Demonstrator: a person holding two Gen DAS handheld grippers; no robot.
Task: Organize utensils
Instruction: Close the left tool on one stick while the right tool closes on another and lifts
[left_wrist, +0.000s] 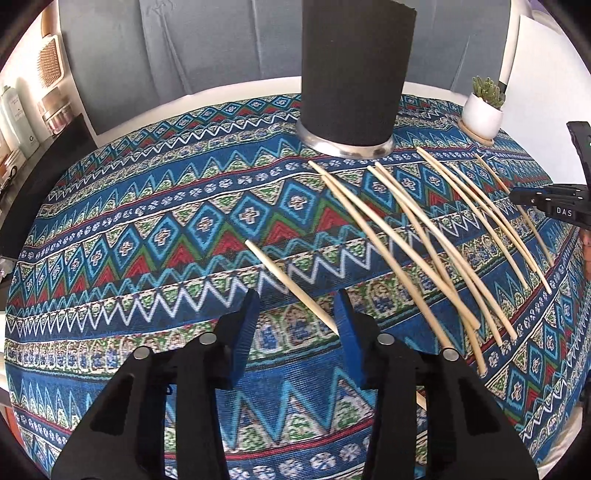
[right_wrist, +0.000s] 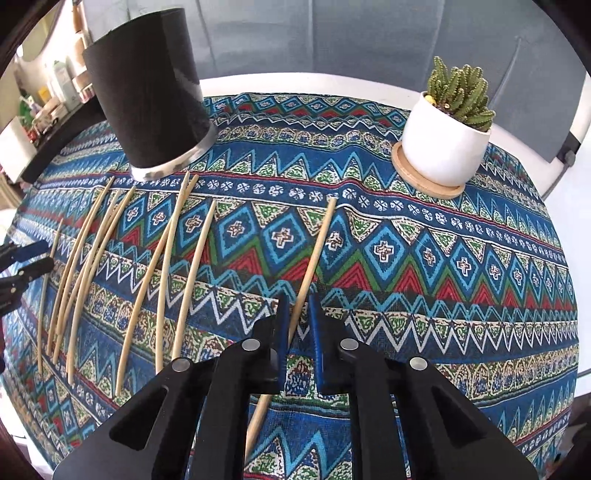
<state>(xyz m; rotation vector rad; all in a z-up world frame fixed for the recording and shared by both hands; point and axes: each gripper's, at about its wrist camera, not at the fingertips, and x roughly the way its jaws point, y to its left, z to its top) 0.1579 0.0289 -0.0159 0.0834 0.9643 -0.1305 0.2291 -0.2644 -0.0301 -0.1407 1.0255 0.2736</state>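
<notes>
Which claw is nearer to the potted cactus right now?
Right. The right claw sits toward the cactus pot side of the cloth, straddling a lone chopstick. The left claw is beyond the chopstick row, on the far side from the pot.

Grey curtain (right_wrist: 332, 37) hangs behind the daylit, patterned-cloth table (right_wrist: 443, 314).

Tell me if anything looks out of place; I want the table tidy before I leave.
Yes: the chopsticks lie loose and fanned across the tablecloth, none in the black holder. One lies apart, between the right gripper fingers. Nothing looks spilled or broken.
</notes>
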